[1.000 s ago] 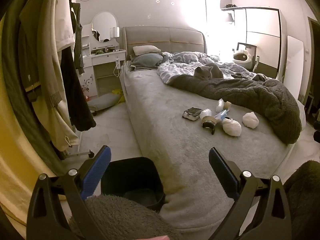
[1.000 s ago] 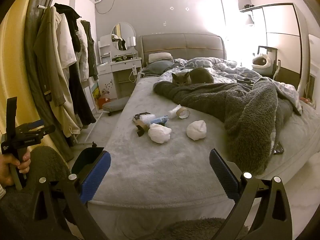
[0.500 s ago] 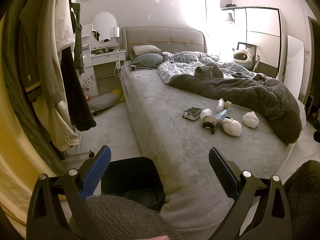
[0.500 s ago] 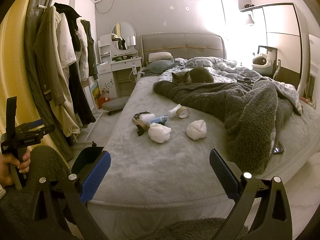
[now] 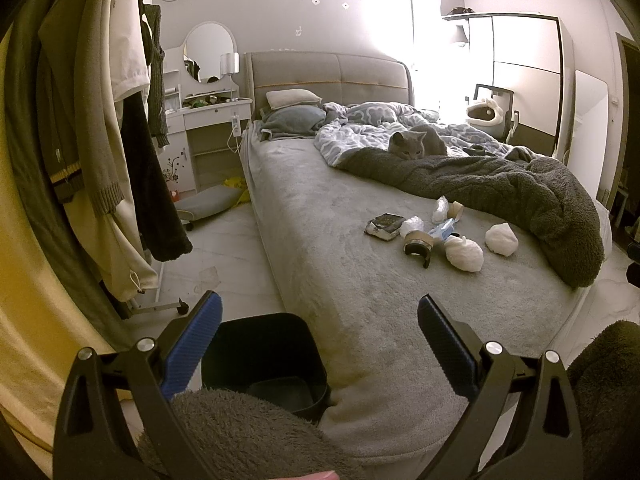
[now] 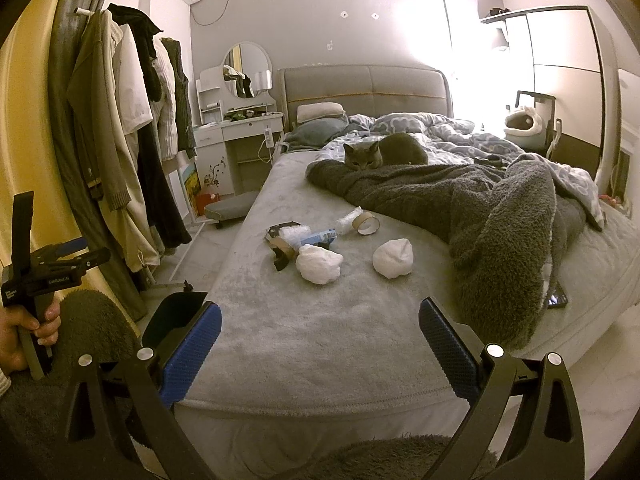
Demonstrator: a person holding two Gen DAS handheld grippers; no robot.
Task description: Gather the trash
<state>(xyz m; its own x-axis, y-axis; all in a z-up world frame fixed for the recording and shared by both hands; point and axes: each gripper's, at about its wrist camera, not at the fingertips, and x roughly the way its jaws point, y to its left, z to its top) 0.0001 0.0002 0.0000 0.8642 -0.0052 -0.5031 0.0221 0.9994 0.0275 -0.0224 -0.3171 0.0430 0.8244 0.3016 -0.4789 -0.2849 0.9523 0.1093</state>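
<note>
Trash lies in a loose cluster on the grey bed [image 6: 320, 328]: two crumpled white paper balls [image 6: 319, 263] [image 6: 393, 258], a blue wrapper [image 6: 316, 237], a cardboard tape roll [image 6: 368, 224], a dark packet [image 5: 385, 225] and clear plastic [image 5: 413, 224]. A black bin [image 5: 264, 354] stands on the floor at the bed's near left corner. My left gripper [image 5: 319, 330] is open above the bin, well short of the trash. My right gripper [image 6: 320, 334] is open over the bed's foot, nothing between its fingers. The left gripper [image 6: 52, 264] also shows in the right wrist view, held by a hand.
A grey cat [image 6: 384, 154] lies on the dark fleece blanket [image 6: 492, 216] beyond the trash. A phone [image 6: 557, 297] rests near the bed's right edge. Coats hang on a rack [image 5: 100, 152] at left. A white dressing table [image 5: 208, 120] stands by the headboard.
Both views have shifted only slightly toward the bed. Both grippers stay open and the trash has not moved.
</note>
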